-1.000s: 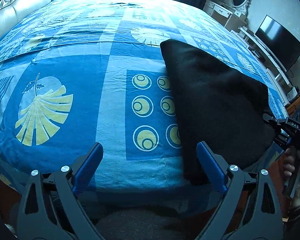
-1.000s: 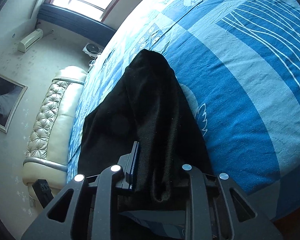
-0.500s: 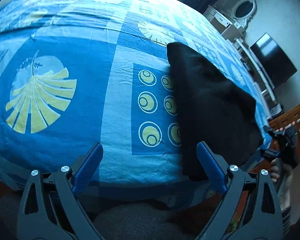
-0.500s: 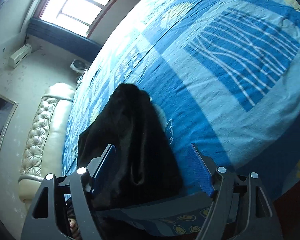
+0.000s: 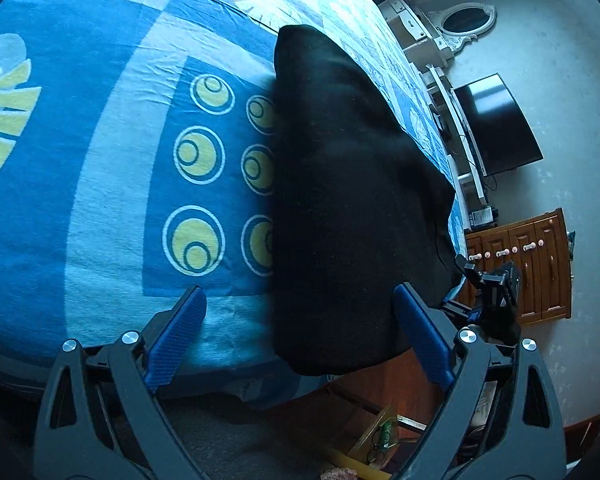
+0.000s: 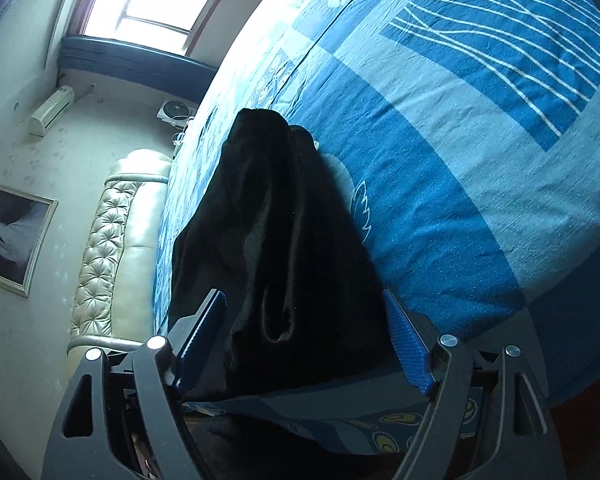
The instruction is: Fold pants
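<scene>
Nearby, television (image 5: 496,124) beside bed (image 5: 100,184)

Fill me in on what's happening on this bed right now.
A person is folding black fabric pants on a bed with a blue patterned bedspread, holding a gripper in each hand. The right hand-held gripper is opening its jaws, with the near end of the pants lying between them but not pinched. The left hand-held gripper is open at the bed's near edge, the pants' corner beside its right finger.
</scene>
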A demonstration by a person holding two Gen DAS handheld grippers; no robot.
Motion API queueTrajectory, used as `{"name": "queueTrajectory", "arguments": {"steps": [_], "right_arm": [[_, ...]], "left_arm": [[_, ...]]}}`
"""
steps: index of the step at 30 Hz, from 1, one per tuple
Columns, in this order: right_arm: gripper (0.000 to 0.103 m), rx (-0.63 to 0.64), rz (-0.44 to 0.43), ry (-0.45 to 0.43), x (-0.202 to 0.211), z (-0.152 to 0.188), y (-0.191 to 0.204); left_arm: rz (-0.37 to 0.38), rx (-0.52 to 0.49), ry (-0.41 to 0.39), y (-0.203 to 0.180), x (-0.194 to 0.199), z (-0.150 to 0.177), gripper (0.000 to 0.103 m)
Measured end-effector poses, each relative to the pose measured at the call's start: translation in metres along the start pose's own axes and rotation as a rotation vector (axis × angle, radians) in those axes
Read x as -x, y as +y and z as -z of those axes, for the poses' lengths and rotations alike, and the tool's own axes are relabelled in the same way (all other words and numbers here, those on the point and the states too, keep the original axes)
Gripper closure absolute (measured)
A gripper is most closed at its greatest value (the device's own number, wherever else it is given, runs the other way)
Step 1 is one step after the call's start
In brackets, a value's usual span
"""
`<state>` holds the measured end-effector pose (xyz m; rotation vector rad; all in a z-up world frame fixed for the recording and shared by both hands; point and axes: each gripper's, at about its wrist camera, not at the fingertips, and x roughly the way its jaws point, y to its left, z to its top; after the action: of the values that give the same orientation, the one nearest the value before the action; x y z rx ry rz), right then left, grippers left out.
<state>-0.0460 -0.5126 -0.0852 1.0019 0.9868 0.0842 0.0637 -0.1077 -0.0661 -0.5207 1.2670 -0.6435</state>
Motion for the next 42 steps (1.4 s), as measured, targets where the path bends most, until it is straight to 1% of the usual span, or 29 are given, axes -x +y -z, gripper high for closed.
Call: {"name": "queueTrajectory", "arguments": {"steps": [4,5,6,7,8,9,10,11,13,16,21,28,35,39,42], "right_arm": [[0.024,-0.003,-0.011,0.002,-0.005,-0.002,0.0],[0.024,-0.001,-0.014,0.002,-0.003,-0.004,0.002],[0.024,0.01,-0.009,0.002,-0.005,-0.003,0.003],[0.025,0.035,0.007,0.003,-0.006,-0.002,0.006],[0.033,0.071,0.044,0.0,-0.007,0.0,0.011],[0.038,0.105,0.088,-0.002,-0.009,0.003,0.015],[0.045,0.129,0.116,-0.004,-0.01,0.004,0.018],[0.05,0.131,0.111,-0.007,-0.011,0.005,0.019],[0.056,0.13,0.1,-0.008,-0.011,0.005,0.021],[0.06,0.141,0.093,-0.015,-0.011,0.007,0.03],[0.061,0.163,0.086,-0.005,-0.019,0.015,0.043],[0.061,0.201,0.061,0.061,-0.051,0.029,0.067],[0.061,0.267,0.033,0.143,-0.088,0.051,0.1],[0.061,0.292,0.025,0.178,-0.105,0.061,0.115],[0.061,0.298,0.026,0.191,-0.113,0.062,0.119]], "left_arm": [[0.033,0.026,0.025,-0.003,-0.011,-0.003,0.009],[0.034,0.028,0.028,-0.004,-0.015,-0.004,0.009],[0.028,0.025,0.03,-0.006,-0.017,-0.004,0.011],[0.018,0.017,0.03,-0.008,-0.018,-0.004,0.022],[0.006,0.003,0.036,-0.01,-0.02,-0.004,0.028],[-0.001,-0.007,0.044,-0.011,-0.022,-0.004,0.041],[0.002,-0.006,0.052,-0.012,-0.024,-0.005,0.048],[-0.01,0.002,0.051,-0.013,-0.025,-0.005,0.05],[-0.033,-0.002,0.041,-0.018,-0.023,-0.005,0.055],[-0.07,-0.03,0.022,-0.025,-0.018,-0.004,0.061],[-0.103,-0.032,-0.006,-0.021,-0.007,-0.006,0.063],[-0.175,-0.031,-0.073,-0.001,0.027,-0.003,0.063],[-0.194,0.047,-0.138,0.038,0.068,0.005,0.063],[-0.21,0.068,-0.164,0.05,0.084,0.009,0.063],[-0.208,0.081,-0.174,0.055,0.089,0.011,0.063]]}}
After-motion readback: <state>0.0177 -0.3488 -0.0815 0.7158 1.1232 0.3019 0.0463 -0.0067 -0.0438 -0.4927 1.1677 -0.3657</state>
